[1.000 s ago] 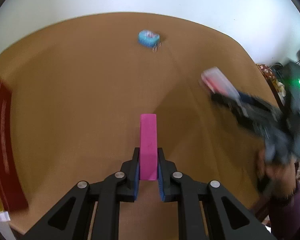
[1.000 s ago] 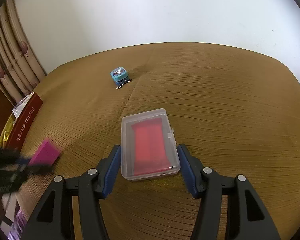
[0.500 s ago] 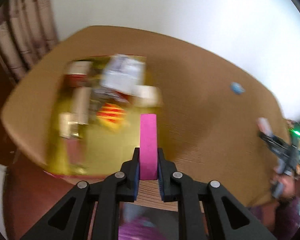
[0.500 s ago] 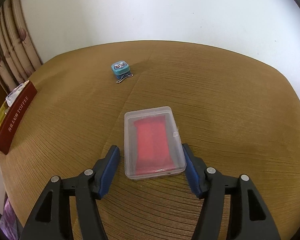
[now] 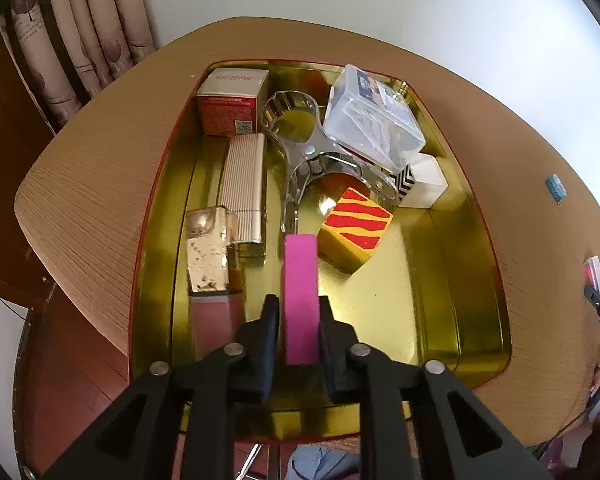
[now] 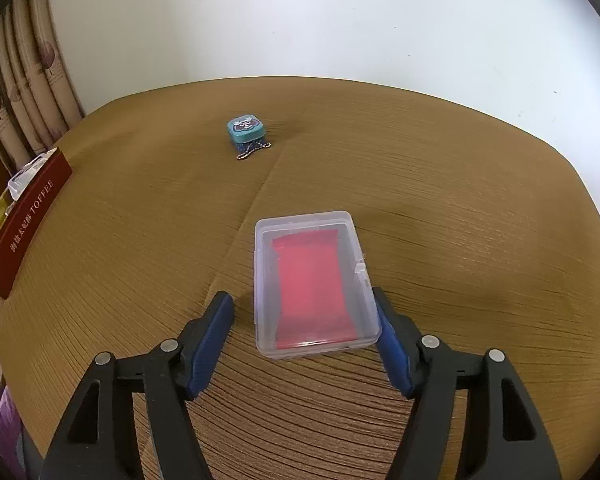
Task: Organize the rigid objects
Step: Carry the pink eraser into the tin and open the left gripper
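Left gripper now over the gold tray, no longer over bare table; pink block clamped, jaws just easing.
Right gripper: jaws just widened; clear plastic case lies between them on the table, right pad alongside, left pad apart.

You see a glossy, mirror-bright gold metal tray holding a shiny steel clamp tool and a matt pink block, while the clear smooth plastic case rests on ribbed brown tablecloth.
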A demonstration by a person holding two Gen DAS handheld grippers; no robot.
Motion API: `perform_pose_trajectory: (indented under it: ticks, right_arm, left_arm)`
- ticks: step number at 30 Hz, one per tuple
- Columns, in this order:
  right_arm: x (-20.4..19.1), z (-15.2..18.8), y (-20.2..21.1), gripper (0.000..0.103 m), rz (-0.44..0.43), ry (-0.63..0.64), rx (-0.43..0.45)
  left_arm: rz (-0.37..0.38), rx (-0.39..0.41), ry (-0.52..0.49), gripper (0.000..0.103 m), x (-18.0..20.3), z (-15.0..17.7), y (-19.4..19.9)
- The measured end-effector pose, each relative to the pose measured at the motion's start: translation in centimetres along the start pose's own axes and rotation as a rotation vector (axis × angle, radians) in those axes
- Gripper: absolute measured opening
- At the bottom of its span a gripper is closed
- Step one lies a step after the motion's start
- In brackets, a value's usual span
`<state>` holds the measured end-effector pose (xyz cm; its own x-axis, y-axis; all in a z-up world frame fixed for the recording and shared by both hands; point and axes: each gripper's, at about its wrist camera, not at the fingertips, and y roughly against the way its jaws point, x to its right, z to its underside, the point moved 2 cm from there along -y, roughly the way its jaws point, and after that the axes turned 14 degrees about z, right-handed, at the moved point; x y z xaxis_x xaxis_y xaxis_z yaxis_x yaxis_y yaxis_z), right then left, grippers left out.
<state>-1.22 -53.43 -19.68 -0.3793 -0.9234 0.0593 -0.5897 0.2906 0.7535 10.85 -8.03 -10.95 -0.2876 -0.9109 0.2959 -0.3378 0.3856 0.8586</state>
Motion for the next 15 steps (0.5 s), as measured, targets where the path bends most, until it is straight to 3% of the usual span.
perform_pose_trajectory:
  ticks: [6, 10, 15]
  right_arm:
    - [0.0, 0.0, 0.0, 0.066, 0.004, 0.004, 0.0]
    - [-0.1, 0.0, -0.1, 0.065, 0.009, 0.008, 0.0]
    - [0.0, 0.2, 0.2, 0.053, 0.042, -0.003, -0.001]
  left_arm:
    - [0.065, 0.141, 0.03, 0.029, -0.7, 0.8, 5.2]
    - [0.015, 0.266, 0.018, 0.032, -0.2, 2.0, 8.7]
    - [-0.093, 0.381, -0.027, 0.035, -0.2, 3.7, 11.2]
